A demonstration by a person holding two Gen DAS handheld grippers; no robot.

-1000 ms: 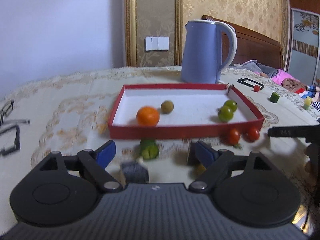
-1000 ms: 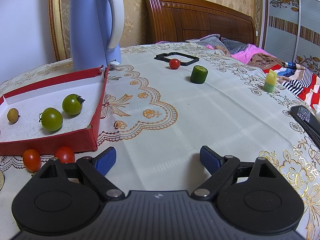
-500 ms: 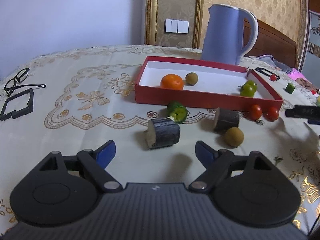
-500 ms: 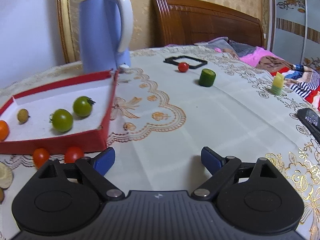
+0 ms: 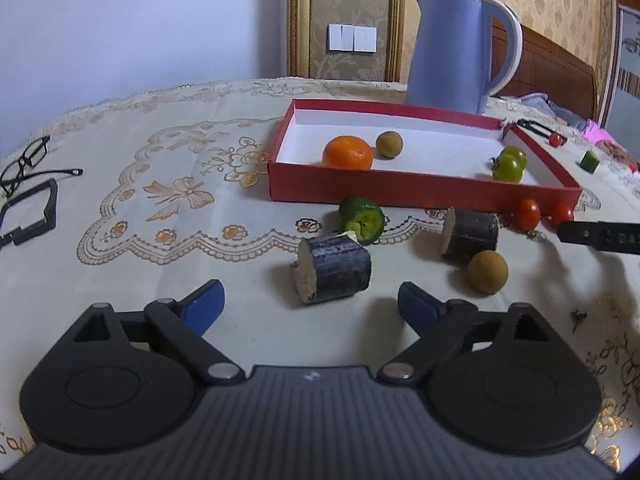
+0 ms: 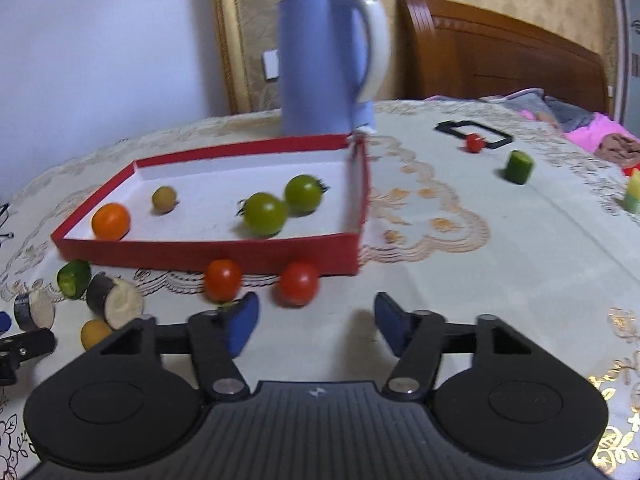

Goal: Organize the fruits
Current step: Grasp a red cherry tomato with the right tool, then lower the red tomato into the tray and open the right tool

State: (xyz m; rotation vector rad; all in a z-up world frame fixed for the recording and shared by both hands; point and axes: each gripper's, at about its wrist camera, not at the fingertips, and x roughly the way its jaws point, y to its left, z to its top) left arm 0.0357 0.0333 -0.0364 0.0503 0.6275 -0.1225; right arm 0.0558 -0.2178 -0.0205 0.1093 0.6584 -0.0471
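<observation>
On the far left of the surface [image 5: 120, 240] lie glasses [image 5: 24, 160] and a black frame [image 5: 36, 212]; the left gripper [image 5: 310, 304] hovers low with its fingers wide apart and nothing between them, an aubergine chunk [image 5: 332, 274] lying just ahead of them. Beyond that chunk a green piece [image 5: 362, 220] sits touching or nearly touching it, near the front wall of the red tray [image 5: 400, 192]. Inside the tray, from left to right, are an orange [image 5: 348, 153], a small brown fruit [image 5: 389, 144] and two green tomatoes [image 5: 508, 164] side by side. Behind the tray stands a blue kettle [image 5: 452, 48]. Right of the first chunk lie a second aubergine chunk [image 5: 470, 234] and a brown fruit [image 5: 488, 272] just beside it, then two red tomatoes [image 5: 528, 214] against the tray's front corner, outside it. The right gripper [image 6: 314, 324] has its fingers spread open and empty, one red tomato [image 6: 298, 283] just ahead between them and the other [image 6: 223, 279] just beyond the left finger. Further right sit a cucumber piece [image 6: 519, 167], a small red tomato [image 6: 474, 143] in a black frame [image 6: 496, 138], and a yellow-green piece [image 6: 633, 194] at the edge
</observation>
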